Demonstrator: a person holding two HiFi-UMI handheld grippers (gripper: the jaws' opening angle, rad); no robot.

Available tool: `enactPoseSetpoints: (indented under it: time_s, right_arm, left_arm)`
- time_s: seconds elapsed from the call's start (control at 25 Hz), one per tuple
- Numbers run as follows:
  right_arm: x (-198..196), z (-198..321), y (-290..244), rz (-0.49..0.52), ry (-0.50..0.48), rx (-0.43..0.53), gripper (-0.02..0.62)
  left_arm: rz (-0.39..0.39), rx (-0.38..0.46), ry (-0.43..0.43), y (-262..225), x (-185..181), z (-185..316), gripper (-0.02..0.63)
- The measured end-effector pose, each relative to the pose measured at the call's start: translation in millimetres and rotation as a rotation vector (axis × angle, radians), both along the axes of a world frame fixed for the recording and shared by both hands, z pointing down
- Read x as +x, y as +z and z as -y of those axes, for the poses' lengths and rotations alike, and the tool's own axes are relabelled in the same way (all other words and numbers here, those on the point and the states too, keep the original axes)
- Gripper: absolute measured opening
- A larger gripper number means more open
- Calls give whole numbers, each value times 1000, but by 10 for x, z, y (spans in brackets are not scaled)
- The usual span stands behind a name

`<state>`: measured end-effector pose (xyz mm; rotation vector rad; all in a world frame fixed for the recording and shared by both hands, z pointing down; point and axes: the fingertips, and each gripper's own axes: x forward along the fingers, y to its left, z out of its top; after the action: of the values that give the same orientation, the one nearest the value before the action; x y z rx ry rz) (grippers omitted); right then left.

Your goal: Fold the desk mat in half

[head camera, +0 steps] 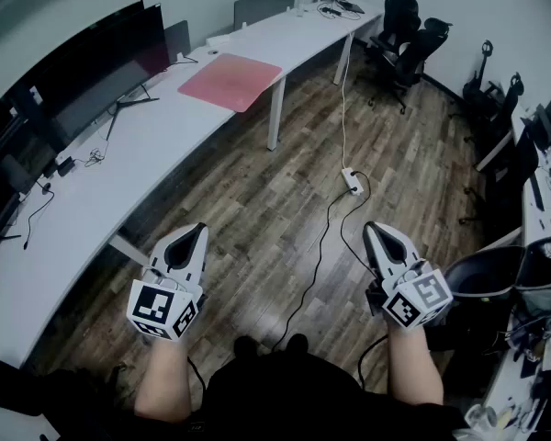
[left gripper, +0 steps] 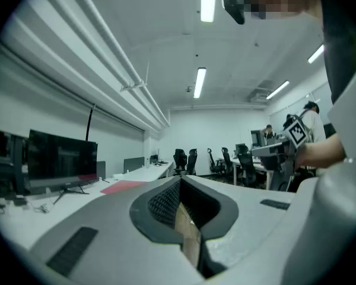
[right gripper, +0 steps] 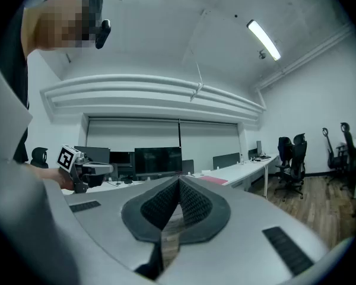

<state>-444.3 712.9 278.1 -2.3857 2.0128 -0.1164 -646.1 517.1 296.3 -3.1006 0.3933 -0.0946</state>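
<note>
Head view: we stand well back from the white table [head camera: 119, 168], the pink mat [head camera: 230, 82] lying flat by its edge. Our left claw [head camera: 196, 231] and right claw [head camera: 373, 229] are both clenched and empty; arriving clenched, we could shove the mat off.

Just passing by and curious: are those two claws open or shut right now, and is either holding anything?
Left claw: closed, holding nothing.
Right claw: closed, holding nothing.

Open floor [head camera: 248, 191] reaches the desk [head camera: 165, 145]; monitor [head camera: 92, 72] stands behind mat [head camera: 230, 81]
</note>
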Motion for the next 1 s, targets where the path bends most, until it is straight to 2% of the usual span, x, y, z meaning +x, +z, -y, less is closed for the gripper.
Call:
enactPoseSetpoints:
  time_s: [0.12,0.52,0.8,1.0]
  right_arm:
    - [15,-8,36,-1,-11,1,-9]
    - [283,-382,84,19,10,9,-8]
    - [423,-676,144,-85,-22,-48,-8]
    - [606,-912,230,-79,-40,-34,-8]
  left_arm:
    - [-11,-51,12,66,100,-41,5]
    - [77,-77,54,268,414,-381,5]
    - [98,-53,45,262,686,-685,4]
    - [108,-37,40,276,889,-937,5]
